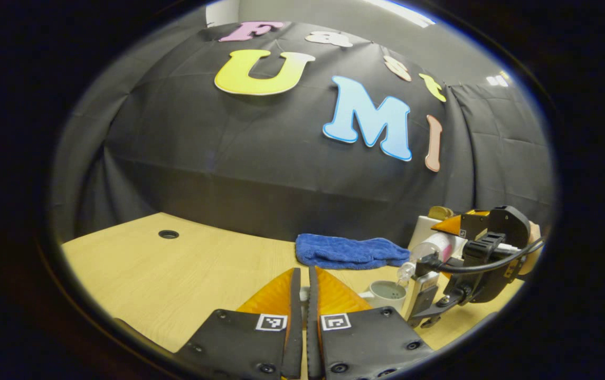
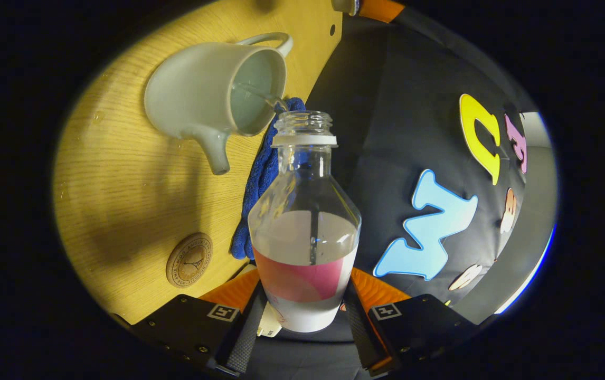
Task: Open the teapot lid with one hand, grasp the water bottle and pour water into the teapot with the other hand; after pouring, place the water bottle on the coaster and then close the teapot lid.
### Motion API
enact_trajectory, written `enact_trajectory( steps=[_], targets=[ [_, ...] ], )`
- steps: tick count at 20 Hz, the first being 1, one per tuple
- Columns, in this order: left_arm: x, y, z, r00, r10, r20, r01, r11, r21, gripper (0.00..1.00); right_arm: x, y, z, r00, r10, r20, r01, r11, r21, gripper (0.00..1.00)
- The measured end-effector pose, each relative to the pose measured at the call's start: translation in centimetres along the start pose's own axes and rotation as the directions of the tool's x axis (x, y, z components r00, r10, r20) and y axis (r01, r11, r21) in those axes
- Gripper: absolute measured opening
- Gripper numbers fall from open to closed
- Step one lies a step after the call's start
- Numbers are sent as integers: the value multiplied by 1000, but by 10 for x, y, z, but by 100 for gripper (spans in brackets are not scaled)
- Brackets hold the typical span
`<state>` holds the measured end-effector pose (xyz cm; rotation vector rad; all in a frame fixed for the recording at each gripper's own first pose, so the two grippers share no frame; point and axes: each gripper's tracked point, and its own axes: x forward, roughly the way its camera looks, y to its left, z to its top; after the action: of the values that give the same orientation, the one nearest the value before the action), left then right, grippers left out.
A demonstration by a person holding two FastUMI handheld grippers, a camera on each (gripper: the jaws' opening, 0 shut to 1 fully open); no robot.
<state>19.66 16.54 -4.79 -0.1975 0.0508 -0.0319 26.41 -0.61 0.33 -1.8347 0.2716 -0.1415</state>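
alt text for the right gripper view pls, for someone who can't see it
The right gripper grips a clear plastic water bottle with a pink label, tipped so a thin stream runs from its open neck into an open white ceramic teapot on a light wooden table. A round wooden coaster and blue towel lie nearby.

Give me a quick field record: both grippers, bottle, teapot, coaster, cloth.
left gripper: nearly shut; what it holds is hidden
right gripper: shut on bottle
bottle: uncapped, tipped toward teapot, part full
teapot: lid off, thin stream of water entering it
coaster: bare, on table, apart from teapot
cloth: blue, behind teapot by the wall
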Motion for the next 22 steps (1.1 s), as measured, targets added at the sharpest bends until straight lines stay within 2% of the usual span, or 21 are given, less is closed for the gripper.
enact_trajectory(
  steps=[12,22],
  targets=[
    [-1,6,1,1000,4,7,-4,1000,-24,11,-6,-24,4,996,-87,30,90,987,-134,76],
    [0,9,1,1000,7,4,-7,999,-36,11,-13,-43,17,989,-130,71,144,959,-244,76]
  ],
)
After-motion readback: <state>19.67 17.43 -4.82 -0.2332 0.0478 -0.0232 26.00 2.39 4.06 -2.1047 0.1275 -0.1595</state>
